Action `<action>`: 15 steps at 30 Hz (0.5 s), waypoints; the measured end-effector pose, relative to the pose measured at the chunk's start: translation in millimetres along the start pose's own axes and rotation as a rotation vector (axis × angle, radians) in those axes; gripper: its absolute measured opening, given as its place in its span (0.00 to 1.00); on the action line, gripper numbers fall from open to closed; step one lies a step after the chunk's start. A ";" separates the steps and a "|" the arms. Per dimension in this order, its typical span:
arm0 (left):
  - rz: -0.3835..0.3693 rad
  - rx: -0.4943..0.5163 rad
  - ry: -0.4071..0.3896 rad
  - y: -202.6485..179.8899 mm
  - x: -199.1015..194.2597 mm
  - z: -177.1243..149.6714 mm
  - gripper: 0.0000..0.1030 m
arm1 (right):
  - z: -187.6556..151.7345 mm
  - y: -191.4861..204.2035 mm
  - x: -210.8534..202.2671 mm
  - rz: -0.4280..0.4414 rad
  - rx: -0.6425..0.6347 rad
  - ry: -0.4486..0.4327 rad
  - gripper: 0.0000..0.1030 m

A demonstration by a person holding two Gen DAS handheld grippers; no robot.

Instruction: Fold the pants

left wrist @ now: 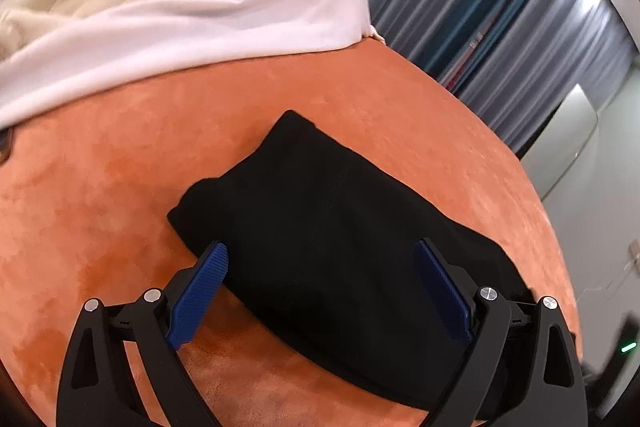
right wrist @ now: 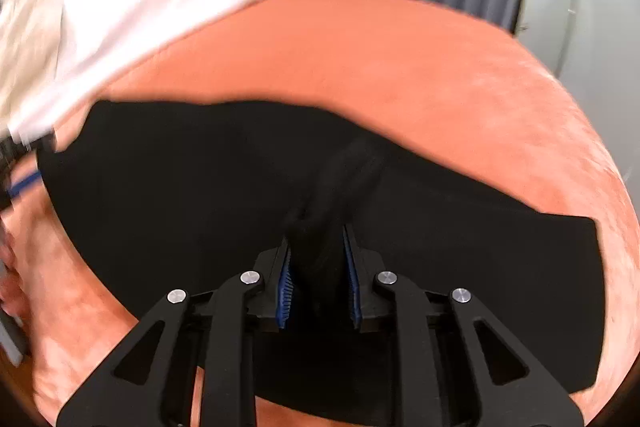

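The black fabric pants (left wrist: 332,227) lie folded into a compact bundle on the orange velvety bed cover (left wrist: 120,187). The left gripper (left wrist: 320,291) is spread wide above their near edge. The right gripper (right wrist: 316,275) pinches a raised black fold.

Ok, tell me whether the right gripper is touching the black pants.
Touching. The right wrist view shows the right gripper shut on a raised fold of the black pants.

Matt black cloth pants (left wrist: 332,227), velvety bedspread (left wrist: 120,187)
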State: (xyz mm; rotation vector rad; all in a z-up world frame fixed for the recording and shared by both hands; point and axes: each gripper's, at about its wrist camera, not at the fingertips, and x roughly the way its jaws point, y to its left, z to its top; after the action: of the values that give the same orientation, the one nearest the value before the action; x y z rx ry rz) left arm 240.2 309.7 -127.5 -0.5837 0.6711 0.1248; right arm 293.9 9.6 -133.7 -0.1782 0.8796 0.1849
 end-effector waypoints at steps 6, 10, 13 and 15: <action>0.002 -0.160 -0.065 36.5 -14.5 7.6 0.89 | -16.5 6.4 -32.3 0.034 0.024 -0.103 0.46; 0.014 -0.283 -0.053 59.8 -8.5 7.0 0.89 | -26.9 -21.9 -67.6 0.024 0.069 -0.147 0.48; 0.020 -0.303 0.036 62.6 12.7 4.0 0.89 | -42.3 -45.4 -88.8 0.013 0.117 -0.162 0.57; 0.023 -0.270 0.031 51.4 14.2 5.6 0.89 | -53.2 -63.0 -97.9 -0.008 0.138 -0.168 0.58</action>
State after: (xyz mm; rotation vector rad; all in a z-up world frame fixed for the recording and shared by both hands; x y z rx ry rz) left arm 239.4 354.6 -156.9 -0.8388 0.6968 0.2306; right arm 207.8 -72.2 -86.0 -0.0368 0.7211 0.1292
